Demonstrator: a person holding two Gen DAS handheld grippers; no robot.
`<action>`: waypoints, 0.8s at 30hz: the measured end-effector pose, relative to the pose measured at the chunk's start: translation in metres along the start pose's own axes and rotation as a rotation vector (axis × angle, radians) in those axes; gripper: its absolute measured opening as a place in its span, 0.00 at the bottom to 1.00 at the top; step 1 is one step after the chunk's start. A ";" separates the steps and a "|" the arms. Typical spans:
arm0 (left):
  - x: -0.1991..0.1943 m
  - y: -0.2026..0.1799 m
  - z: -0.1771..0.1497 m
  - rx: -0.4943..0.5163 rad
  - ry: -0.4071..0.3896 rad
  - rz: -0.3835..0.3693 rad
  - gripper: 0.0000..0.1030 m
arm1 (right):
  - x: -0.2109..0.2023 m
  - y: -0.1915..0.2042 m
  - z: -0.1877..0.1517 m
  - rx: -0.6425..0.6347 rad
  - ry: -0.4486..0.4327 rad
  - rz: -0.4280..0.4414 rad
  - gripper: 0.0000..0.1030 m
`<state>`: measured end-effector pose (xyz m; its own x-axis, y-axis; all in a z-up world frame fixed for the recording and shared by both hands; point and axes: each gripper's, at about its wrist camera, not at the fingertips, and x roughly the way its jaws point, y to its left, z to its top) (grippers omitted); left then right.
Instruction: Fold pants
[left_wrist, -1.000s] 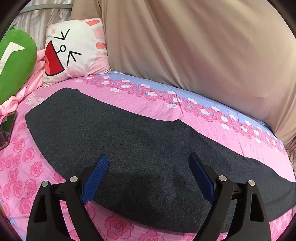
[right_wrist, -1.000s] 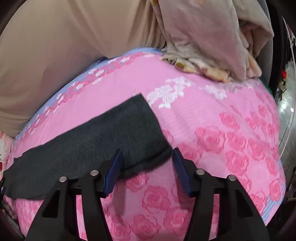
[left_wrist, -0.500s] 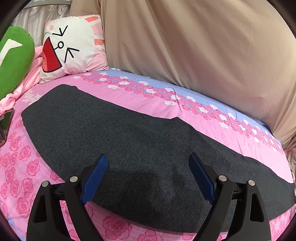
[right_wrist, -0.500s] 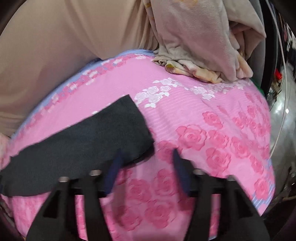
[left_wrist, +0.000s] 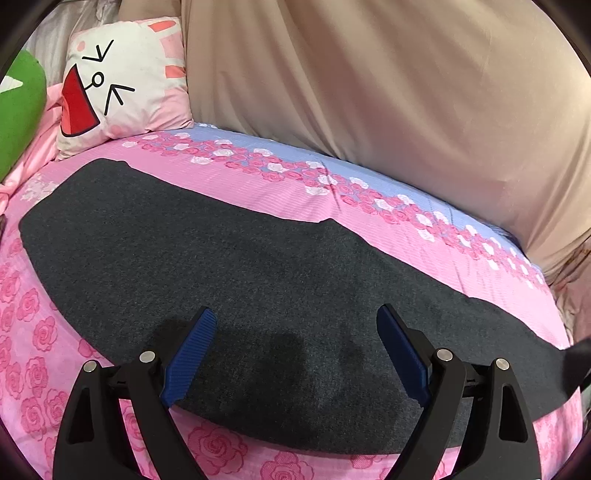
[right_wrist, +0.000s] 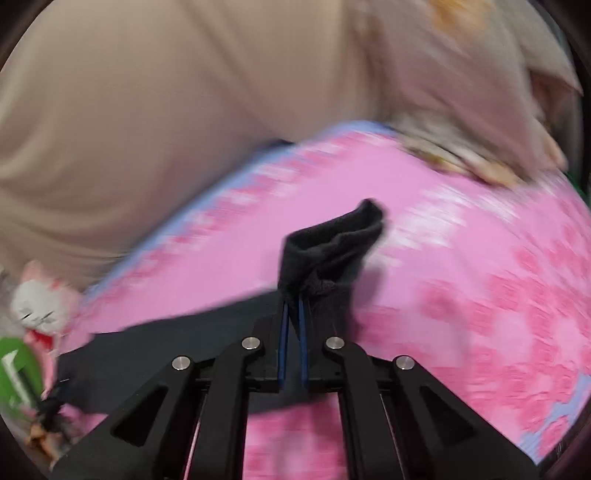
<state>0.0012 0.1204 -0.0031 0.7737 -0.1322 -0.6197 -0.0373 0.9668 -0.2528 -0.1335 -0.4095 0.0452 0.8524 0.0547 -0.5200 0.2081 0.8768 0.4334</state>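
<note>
Pants: dark grey, laid lengthwise and flat across the pink rose-print bed sheet, legs stacked so they read as one long strip. Waist or cuff orientation cannot be told for certain from these views.

Right gripper: jaws clenched on one end of the pants; in the right wrist view a bunch of dark cloth stands up above the blue pads and the strip trails off toward the left. That view is motion-blurred. The pinch sits at the end of the garment, presumably so the whole end can be carried over toward the other in one fold.

Left gripper: jaws released, spread wide, nothing between them. It hovers over the near edge of the pants at mid-length, cloth beneath it flat. Likely placed there to pin or catch the fold line; contact not evident.

Bystanders: cartoon-face pillow and green cushion at the bed's head end, beige drape behind. All are clear of the fabric.

Judgement: first lengthwise-halving fold under way.
</note>
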 end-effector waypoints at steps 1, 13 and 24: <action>-0.001 0.001 0.000 -0.006 -0.004 -0.009 0.84 | 0.002 0.036 0.002 -0.058 0.001 0.056 0.04; -0.011 0.042 0.001 -0.179 -0.026 -0.102 0.84 | 0.141 0.273 -0.126 -0.437 0.388 0.307 0.14; -0.007 0.045 -0.001 -0.207 -0.006 -0.168 0.84 | 0.073 0.059 -0.087 0.146 0.264 0.080 0.70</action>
<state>-0.0067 0.1646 -0.0111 0.7835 -0.2852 -0.5521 -0.0359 0.8662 -0.4985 -0.1002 -0.3125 -0.0311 0.7189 0.2593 -0.6450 0.2288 0.7879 0.5717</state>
